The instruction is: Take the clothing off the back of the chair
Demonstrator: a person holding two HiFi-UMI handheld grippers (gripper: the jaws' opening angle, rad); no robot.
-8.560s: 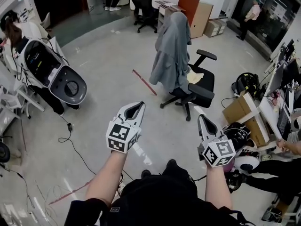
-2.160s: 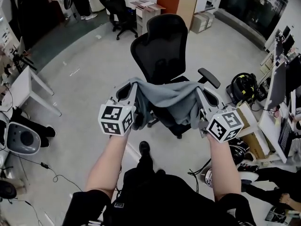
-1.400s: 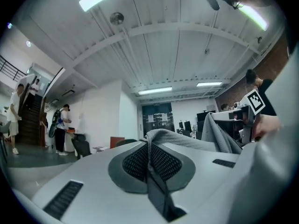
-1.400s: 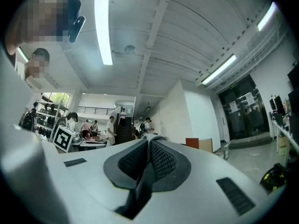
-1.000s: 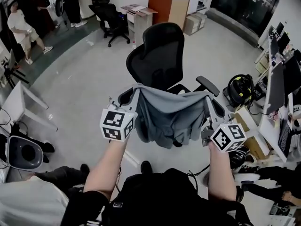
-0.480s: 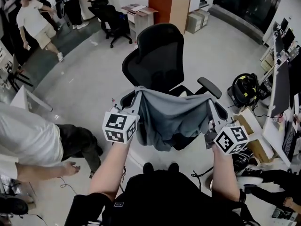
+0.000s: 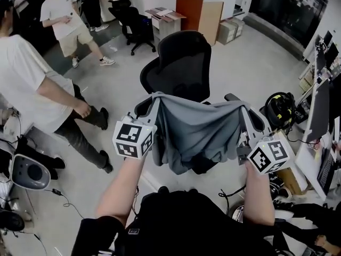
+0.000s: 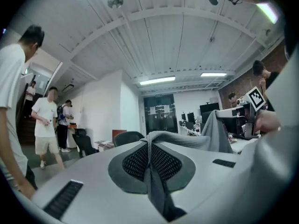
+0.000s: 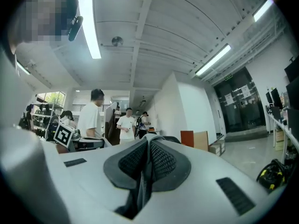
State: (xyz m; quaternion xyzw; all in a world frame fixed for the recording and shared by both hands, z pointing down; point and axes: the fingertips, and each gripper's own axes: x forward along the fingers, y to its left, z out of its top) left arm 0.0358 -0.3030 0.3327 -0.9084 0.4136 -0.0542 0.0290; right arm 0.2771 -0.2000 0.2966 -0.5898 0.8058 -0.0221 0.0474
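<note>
A grey garment (image 7: pixel 196 133) hangs stretched between my two grippers, in front of the black office chair (image 7: pixel 181 65), whose mesh back is bare. My left gripper (image 7: pixel 154 97) is shut on the garment's left top corner. The right gripper (image 7: pixel 242 108) is shut on its right top corner. In the left gripper view the grey cloth (image 8: pixel 154 183) runs pinched between the shut jaws and stretches rightwards to the other gripper (image 8: pixel 247 111). In the right gripper view a fold of the cloth (image 9: pixel 141 181) sits between the shut jaws.
A person in a white T-shirt (image 7: pixel 32 84) walks close at the left, another person (image 7: pixel 66 20) stands further back. A second black chair (image 7: pixel 133 23) and boxes (image 7: pixel 226 31) are beyond. A desk with monitors (image 7: pixel 319 111), a helmet (image 7: pixel 277 108) and a box lie right.
Both grippers have risen slightly with the garment held taut, away from the chair. The person in the white shirt has walked into view at the left.
</note>
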